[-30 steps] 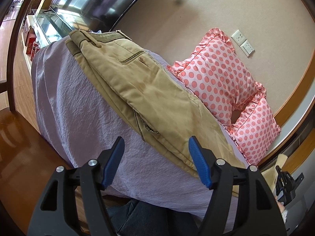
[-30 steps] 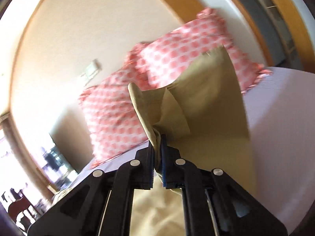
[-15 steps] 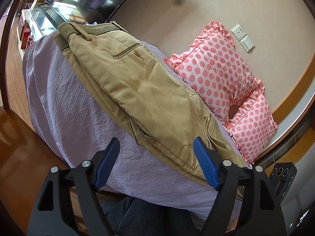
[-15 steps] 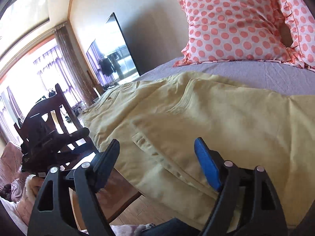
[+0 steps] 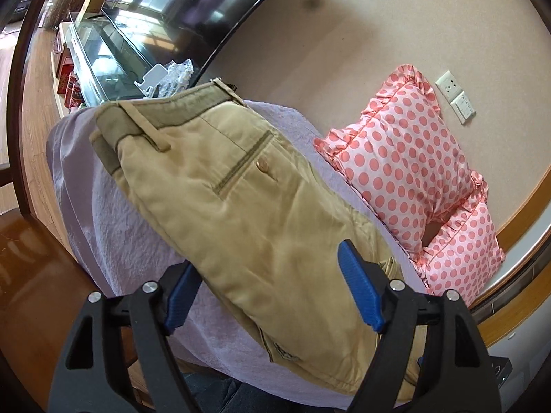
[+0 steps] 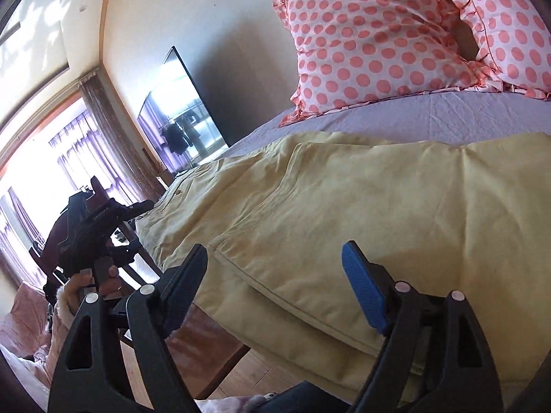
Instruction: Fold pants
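**Both grippers open over folded khaki pants**

Left gripper (image 5: 272, 294): jaws spread wide, blue pads apart, holding nothing. Seen in the lower centre of the left wrist view, the fingers straddle the near end of the pants (image 5: 241, 213); whether the pads touch the cloth cannot be told.

Right gripper (image 6: 275, 289): jaws likewise wide apart, nothing between them but the cloth below. It sits at the bottom of the right wrist view, over the near edge of the pants (image 6: 344, 213).

Pants: khaki, folded lengthwise into a long band, lying on the lilac bedsheet (image 5: 113, 227). In the left wrist view the waistband, with belt loop, is in the upper left, and the back pocket with its button near frame centre. In the right wrist view a second layer overlaps at the lower right; the near edge runs along the edge of the bed.

Surroundings: two pink polka-dot pillows (image 5: 406, 158) at the right of the left wrist view, against a beige wall with wall sockets (image 5: 456, 98). A dark television (image 5: 193, 3) fills the upper left. In the right wrist view the left gripper (image 6: 100, 230) shows at middle left, in the person's hand, with a bright window (image 6: 41, 172) behind it.
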A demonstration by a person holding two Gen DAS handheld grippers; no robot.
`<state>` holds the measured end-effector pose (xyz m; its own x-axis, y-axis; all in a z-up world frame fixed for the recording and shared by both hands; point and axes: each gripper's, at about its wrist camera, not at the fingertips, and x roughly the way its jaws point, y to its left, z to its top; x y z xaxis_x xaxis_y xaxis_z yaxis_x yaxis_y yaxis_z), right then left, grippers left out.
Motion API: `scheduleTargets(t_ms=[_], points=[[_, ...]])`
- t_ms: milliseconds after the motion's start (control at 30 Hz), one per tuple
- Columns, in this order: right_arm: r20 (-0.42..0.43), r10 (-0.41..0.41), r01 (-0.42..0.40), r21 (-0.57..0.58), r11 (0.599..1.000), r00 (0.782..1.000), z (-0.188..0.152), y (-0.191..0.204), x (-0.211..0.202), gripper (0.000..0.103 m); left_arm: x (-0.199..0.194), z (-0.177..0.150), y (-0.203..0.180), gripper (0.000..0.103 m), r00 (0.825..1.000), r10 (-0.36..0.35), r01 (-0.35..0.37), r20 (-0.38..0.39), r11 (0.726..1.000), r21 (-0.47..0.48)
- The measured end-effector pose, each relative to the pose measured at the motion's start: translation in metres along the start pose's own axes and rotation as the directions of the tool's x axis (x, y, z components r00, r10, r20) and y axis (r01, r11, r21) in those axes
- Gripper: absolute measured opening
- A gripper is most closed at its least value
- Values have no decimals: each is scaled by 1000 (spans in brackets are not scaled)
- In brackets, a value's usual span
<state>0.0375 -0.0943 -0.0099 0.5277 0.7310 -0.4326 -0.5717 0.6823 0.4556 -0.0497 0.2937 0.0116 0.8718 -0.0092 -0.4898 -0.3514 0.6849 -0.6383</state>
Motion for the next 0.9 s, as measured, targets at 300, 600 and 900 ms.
scheduleTargets(t_ms=[300,600,900], points=[[47,4,-5,13,1000,999,0,-7,-15,83,7,51,2,16,984,170,-169,51,985,-31],[195,-120,105,83,991,973,6,-44,-78,85,4,9,-193,6,987,13,-96,159,845,526],[323,-364,243,359,901,874,0,-118,-175,94,35,-208,-317,7,918,-190,394,-347,362,845]])
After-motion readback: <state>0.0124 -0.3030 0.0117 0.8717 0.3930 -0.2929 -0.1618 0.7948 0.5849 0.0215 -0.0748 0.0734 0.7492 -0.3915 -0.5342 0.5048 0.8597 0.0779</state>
